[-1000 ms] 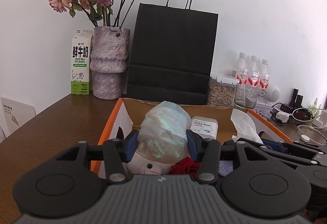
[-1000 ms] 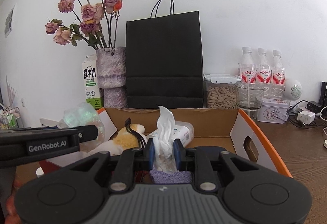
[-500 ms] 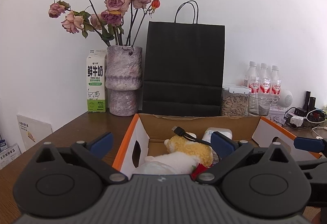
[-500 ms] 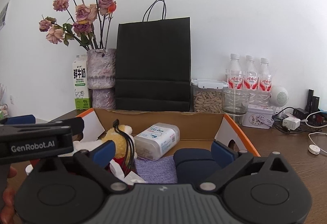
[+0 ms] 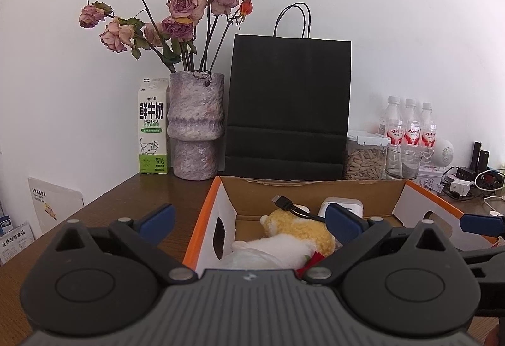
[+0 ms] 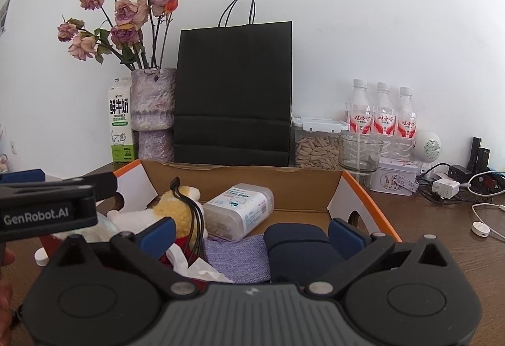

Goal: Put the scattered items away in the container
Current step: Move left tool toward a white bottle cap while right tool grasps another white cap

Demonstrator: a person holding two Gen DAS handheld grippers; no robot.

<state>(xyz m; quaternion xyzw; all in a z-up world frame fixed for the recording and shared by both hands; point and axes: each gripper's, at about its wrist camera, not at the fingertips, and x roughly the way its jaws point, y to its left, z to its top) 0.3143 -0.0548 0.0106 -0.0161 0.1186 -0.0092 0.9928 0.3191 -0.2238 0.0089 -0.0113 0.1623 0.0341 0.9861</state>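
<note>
An orange-rimmed cardboard box [image 5: 208, 210] holds a yellow-and-white plush toy [image 5: 300, 232], a black cable [image 5: 287, 204] and a clear plastic bundle [image 5: 252, 257]. My left gripper [image 5: 251, 218] stands open over the box's near left corner, with nothing between its fingers. In the right wrist view the box [image 6: 369, 197] also holds a wipes tub [image 6: 240, 210], a purple cloth [image 6: 236, 257], a navy pouch [image 6: 296, 245] and a white tissue [image 6: 195, 267]. My right gripper [image 6: 252, 232] hovers above them with its jaws opening, and its pads touch nothing.
Behind the box stand a black paper bag [image 5: 287, 106], a vase of dried roses [image 5: 195, 125] and a milk carton [image 5: 153, 128]. A seed jar [image 6: 315, 144], a glass [image 6: 359, 153], three bottles [image 6: 383, 112] and chargers with cables [image 6: 448, 185] crowd the back right.
Both grippers opened wide. The left one let go of the plastic bundle and the right one let go of the white tissue. Both items now lie in the box.
</note>
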